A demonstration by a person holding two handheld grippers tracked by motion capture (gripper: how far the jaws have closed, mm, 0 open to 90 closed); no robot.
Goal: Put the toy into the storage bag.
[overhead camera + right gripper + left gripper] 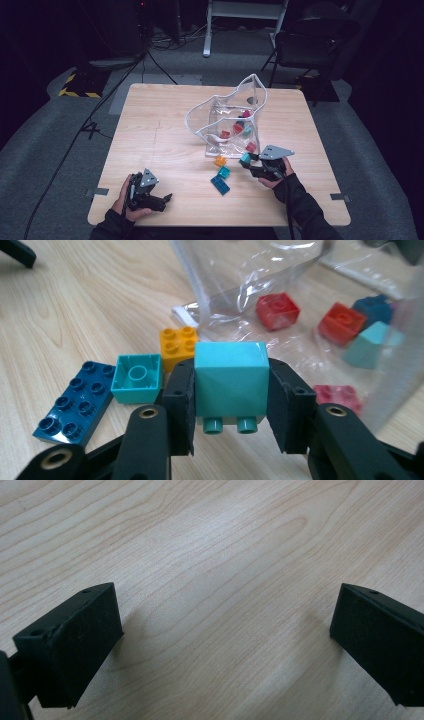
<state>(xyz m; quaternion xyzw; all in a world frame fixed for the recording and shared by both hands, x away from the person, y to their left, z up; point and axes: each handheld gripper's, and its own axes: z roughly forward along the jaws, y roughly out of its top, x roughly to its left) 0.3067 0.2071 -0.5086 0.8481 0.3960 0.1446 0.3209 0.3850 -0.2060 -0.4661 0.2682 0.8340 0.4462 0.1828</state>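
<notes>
now the right gripper (230, 400) has its fingers (181, 405) clenched on a teal brick (230, 382), studs facing the camera, held just above the bench (75, 315). beyond the fingers, to their left: an upturned teal brick (137, 377), an orange brick (178, 346) and a dark blue plate brick (75, 402). past them a clear bag (280, 285) holds red bricks (278, 310). left gripper (145, 192): fingers (70, 645) released, spread wide over bare bench.

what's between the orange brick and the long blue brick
A teal brick lying open side up sits between the orange brick and the blue brick, seen in the right gripper view and the high view.
</notes>
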